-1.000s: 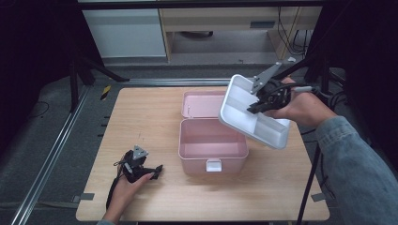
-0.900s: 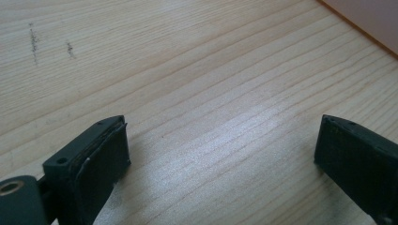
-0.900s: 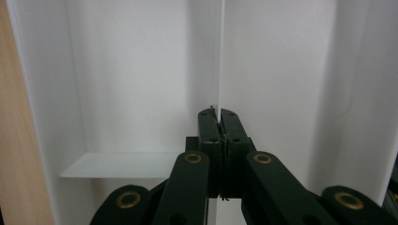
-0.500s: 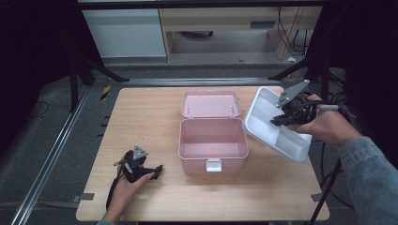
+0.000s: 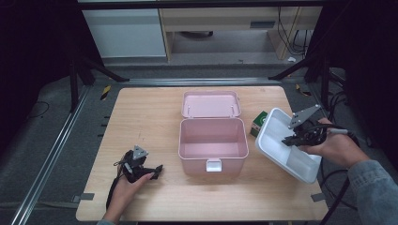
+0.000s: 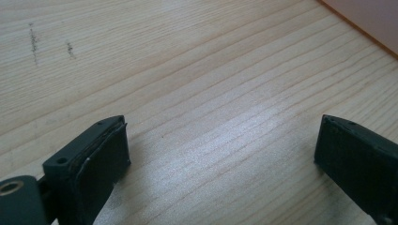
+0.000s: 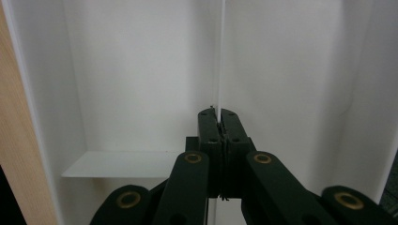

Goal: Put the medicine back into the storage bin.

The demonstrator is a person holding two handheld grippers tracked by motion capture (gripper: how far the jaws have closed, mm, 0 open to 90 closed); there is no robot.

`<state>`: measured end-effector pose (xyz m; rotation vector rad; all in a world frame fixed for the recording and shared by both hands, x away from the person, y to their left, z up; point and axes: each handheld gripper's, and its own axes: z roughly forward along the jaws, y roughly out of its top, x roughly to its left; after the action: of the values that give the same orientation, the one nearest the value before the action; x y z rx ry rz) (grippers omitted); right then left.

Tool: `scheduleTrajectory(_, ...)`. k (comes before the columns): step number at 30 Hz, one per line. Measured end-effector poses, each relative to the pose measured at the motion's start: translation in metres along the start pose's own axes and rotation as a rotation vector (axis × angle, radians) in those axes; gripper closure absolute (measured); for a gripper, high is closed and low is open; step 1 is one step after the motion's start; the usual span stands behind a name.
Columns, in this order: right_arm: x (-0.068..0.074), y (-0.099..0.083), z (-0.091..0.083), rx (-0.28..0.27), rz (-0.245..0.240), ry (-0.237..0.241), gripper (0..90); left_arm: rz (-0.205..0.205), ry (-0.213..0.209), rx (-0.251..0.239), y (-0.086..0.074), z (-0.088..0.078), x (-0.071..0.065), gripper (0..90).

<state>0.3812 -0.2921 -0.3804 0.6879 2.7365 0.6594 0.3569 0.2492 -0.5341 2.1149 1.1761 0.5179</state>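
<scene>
High view: right of the open pink box [image 5: 213, 144], the right gripper [image 5: 300, 136] pinches a white tray's [image 5: 274, 147] divider, while left of it the left gripper [image 5: 141, 169] rests spread-jawed on the table [image 5: 141, 108]

Storage box [image 5: 213, 145] at table [image 5: 141, 112] centre, lid [image 5: 210, 104] lying open behind it. Small carton [image 5: 257, 123] just right of box. Divided tray [image 5: 286, 145] at right edge, tilted, beside carton. Left gripper [image 5: 141, 169] near front-left corner.
</scene>
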Motion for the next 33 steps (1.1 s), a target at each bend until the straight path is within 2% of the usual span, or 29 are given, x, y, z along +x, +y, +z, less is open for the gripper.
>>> scheduleTrajectory(3,0.004,-0.013,0.014,0.018,0.017,0.023,89.9,0.001,0.000,0.002,0.000,0.000,0.000,2.6)
scheduleTrajectory(7,0.007,-0.022,0.027,0.040,0.022,0.036,89.9,0.002,0.000,0.002,0.000,0.000,0.000,2.6)
scheduleTrajectory(13,0.017,-0.031,0.050,0.069,0.026,0.086,89.9,0.002,0.000,0.002,0.000,0.000,0.000,2.6)
scheduleTrajectory(23,0.025,-0.034,0.072,0.097,-0.002,0.122,89.9,0.002,0.000,0.002,0.000,0.000,0.000,2.6)
scheduleTrajectory(26,0.028,-0.033,0.085,0.137,-0.009,0.128,89.9,0.002,0.000,0.002,0.000,0.000,0.000,2.6)
scheduleTrajectory(33,0.027,-0.032,0.105,0.166,-0.004,0.141,89.8,0.002,0.000,0.002,0.000,0.000,0.000,2.6)
